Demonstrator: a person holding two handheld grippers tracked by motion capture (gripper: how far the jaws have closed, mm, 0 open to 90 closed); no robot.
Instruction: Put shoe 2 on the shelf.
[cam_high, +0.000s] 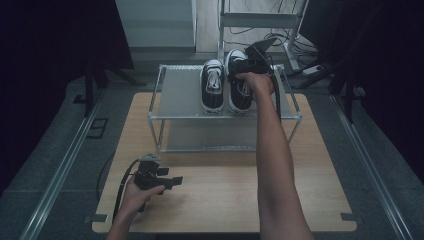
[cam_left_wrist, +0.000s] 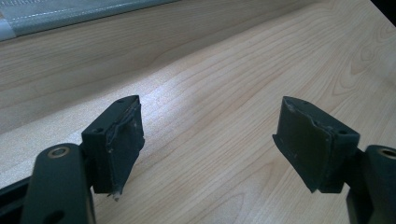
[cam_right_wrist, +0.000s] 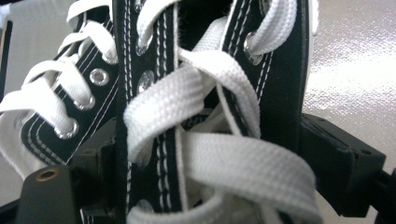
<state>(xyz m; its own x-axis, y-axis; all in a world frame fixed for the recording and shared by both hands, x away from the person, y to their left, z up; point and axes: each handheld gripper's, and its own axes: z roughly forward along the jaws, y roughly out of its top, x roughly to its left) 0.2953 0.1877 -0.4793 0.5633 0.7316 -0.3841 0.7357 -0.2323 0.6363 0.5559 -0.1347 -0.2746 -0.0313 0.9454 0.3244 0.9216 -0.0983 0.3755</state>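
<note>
Clamping the laced throat of a black canvas sneaker (cam_right_wrist: 196, 116), the right gripper (cam_right_wrist: 205, 154) has one jaw on each side of the upper, white laces (cam_right_wrist: 224, 163) crossing between them. That sneaker (cam_high: 240, 90), white-soled and white-toed, rests on the top shelf of a wire rack (cam_high: 175, 90), right under this gripper. Its twin, the second sneaker (cam_high: 212, 86), stands just beside, touching or nearly so. Well apart, the left gripper (cam_left_wrist: 208, 140) hangs wide open over the bare wooden surface (cam_left_wrist: 224, 70), holding nothing, the rack's lower shelf ahead of it.
</note>
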